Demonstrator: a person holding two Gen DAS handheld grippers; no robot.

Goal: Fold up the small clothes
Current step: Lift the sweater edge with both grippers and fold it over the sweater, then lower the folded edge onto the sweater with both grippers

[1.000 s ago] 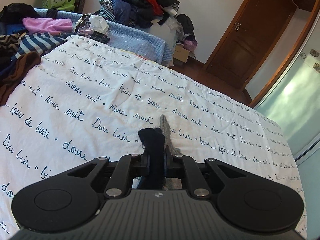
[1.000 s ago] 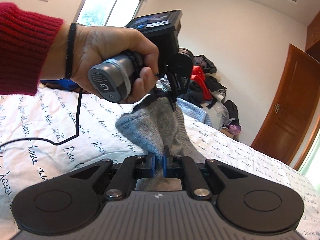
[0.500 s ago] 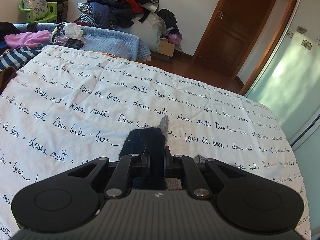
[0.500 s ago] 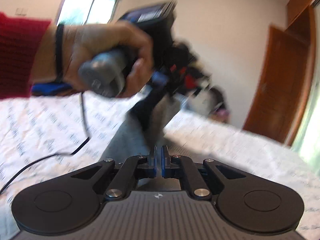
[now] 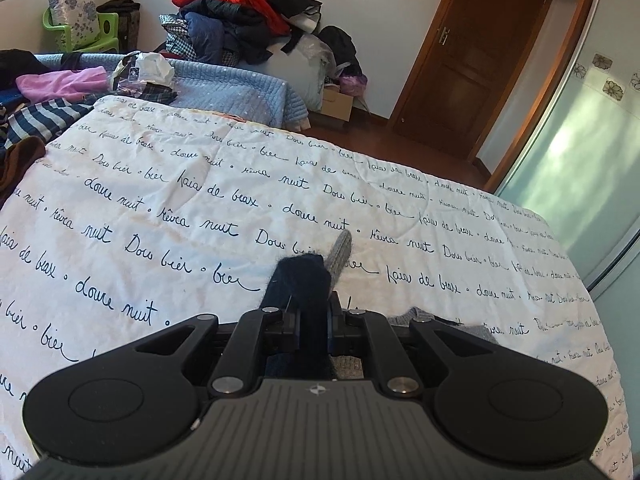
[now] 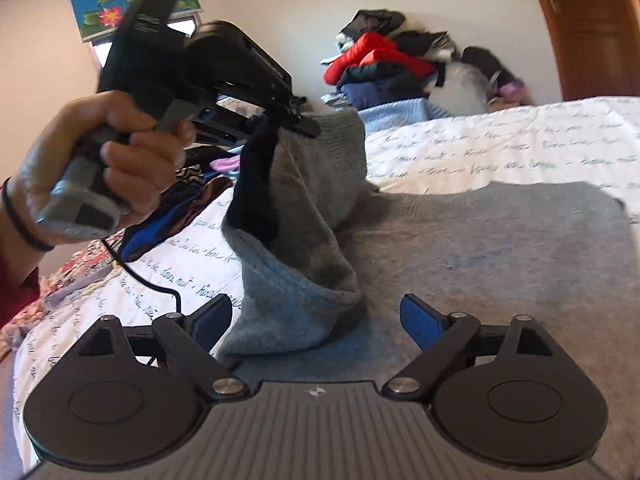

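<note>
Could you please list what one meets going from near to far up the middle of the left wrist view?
left gripper shut on the grey garment → white quilt → blue blanket → clothes pile

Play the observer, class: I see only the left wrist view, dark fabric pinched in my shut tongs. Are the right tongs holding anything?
Observer: No, the right tongs stand wide open, gripping nothing.
Operator: What hangs below my tongs?
Observer: A grey sock dangles from the left tongs beside the dark fabric, its mouth open.
Operator: What's underneath?
Observer: A flat grey cloth on the quilt.
</note>
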